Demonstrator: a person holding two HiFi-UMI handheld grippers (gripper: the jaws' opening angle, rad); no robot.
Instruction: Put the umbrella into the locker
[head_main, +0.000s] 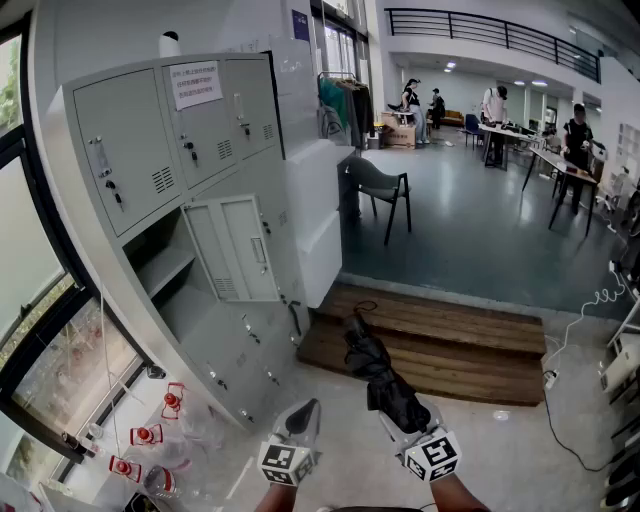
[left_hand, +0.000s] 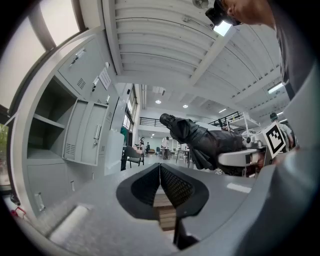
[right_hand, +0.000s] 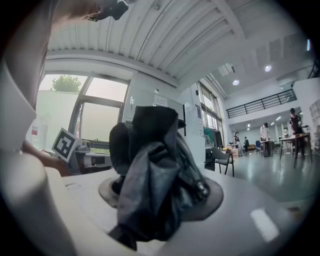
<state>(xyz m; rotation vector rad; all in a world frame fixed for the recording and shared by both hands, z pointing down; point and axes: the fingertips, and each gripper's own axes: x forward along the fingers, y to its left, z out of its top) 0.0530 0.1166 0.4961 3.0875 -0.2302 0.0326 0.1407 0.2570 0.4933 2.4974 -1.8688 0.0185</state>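
A folded black umbrella (head_main: 378, 368) points forward from my right gripper (head_main: 397, 402), whose jaws are shut on its lower part. In the right gripper view the umbrella (right_hand: 150, 170) fills the space between the jaws. My left gripper (head_main: 302, 418) hangs just to the left of it, shut with nothing between its fingers; its tips meet in the left gripper view (left_hand: 160, 166). The grey locker bank (head_main: 190, 150) stands to the left. One middle compartment (head_main: 165, 262) is open, its door (head_main: 238, 248) swung outward, and a shelf shows inside.
A low wooden step (head_main: 450, 340) lies ahead on the floor. A dark chair (head_main: 385, 188) stands beyond it. Red-capped items (head_main: 150, 435) sit on the floor by the window at the lower left. A white cable (head_main: 572, 335) runs along the right. People stand at tables far back.
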